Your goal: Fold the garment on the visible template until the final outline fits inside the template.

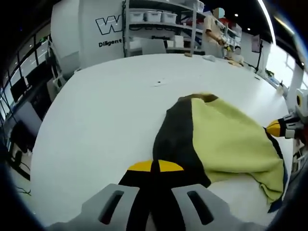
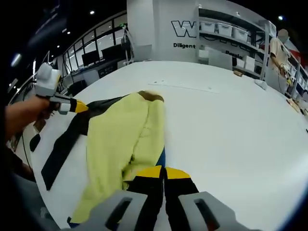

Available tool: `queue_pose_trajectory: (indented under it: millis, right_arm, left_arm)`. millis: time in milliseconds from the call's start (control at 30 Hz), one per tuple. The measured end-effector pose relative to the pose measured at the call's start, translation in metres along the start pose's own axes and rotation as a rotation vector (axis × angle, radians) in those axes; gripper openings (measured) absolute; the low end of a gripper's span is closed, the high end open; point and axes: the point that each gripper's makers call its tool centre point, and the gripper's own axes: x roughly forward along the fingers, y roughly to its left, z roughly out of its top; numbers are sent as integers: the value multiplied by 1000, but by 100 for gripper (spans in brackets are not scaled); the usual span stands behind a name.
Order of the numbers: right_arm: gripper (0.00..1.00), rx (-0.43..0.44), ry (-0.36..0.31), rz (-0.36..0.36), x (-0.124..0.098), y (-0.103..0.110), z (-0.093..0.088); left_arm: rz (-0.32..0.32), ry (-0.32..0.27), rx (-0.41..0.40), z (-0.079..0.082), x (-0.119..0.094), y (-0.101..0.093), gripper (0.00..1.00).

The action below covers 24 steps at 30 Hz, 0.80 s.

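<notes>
Shelving (image 1: 159,24) stands far beyond my white table (image 1: 106,110). My left gripper (image 1: 155,166) and right gripper (image 2: 163,172) are both clamped on the yellow-lined garment (image 2: 125,139), which stretches straight ahead of each.

A broad white tabletop (image 1: 115,106) stretches across the room. Behind it stands a white wall panel (image 2: 163,24) with dark lettering, beside metal shelving (image 1: 159,24) stacked with pale storage bins (image 2: 226,30). Dark glass partitions (image 2: 91,53) line one side, and a bright ceiling light strip (image 1: 267,19) runs overhead.
</notes>
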Motion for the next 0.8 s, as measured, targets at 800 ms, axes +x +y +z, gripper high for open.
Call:
queue_pose_trajectory:
  millis: [800]
  right_arm:
    - [0,59,-2,-140,-1,-68,-5]
  left_arm:
    - [40,61,109,-7,10,28,0]
